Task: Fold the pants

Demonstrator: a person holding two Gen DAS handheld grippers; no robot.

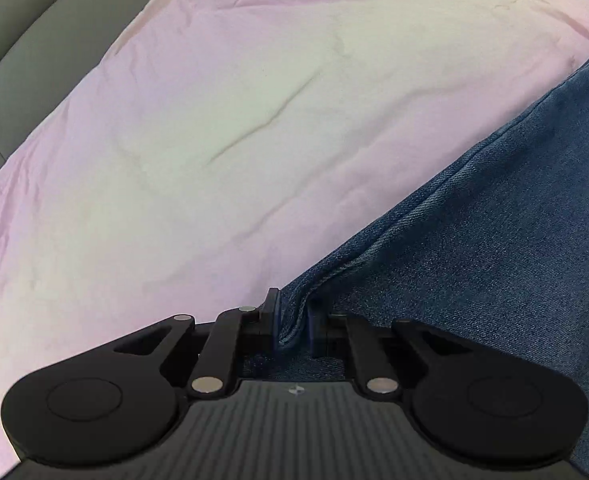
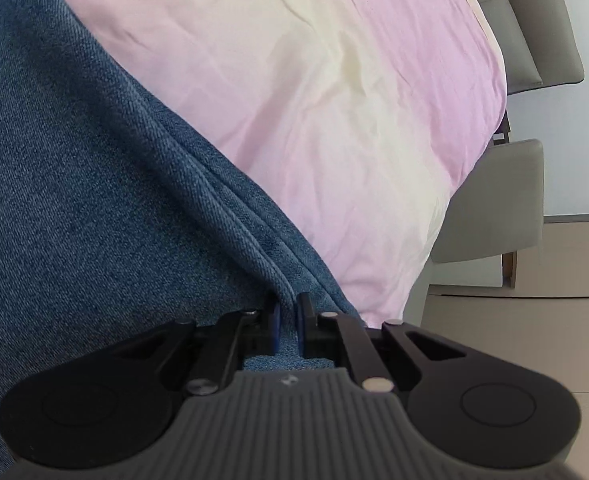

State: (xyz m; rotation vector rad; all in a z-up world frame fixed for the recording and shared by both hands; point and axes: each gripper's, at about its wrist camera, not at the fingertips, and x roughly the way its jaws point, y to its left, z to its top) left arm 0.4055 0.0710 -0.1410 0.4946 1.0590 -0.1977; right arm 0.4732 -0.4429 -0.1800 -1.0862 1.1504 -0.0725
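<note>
Blue denim pants lie on a pink and cream sheet. In the left wrist view they fill the right side, and my left gripper is shut on their bunched edge, with a fold of denim pinched between the fingers. In the right wrist view the pants fill the left side, with a seamed edge running diagonally down to my right gripper. The right gripper is shut on that edge of the pants, its fingers close together with denim between them.
The sheet covers a table or bed surface. Grey upholstered chairs stand past its right edge, over a light wooden floor. Another grey chair back curves along the far left in the left wrist view.
</note>
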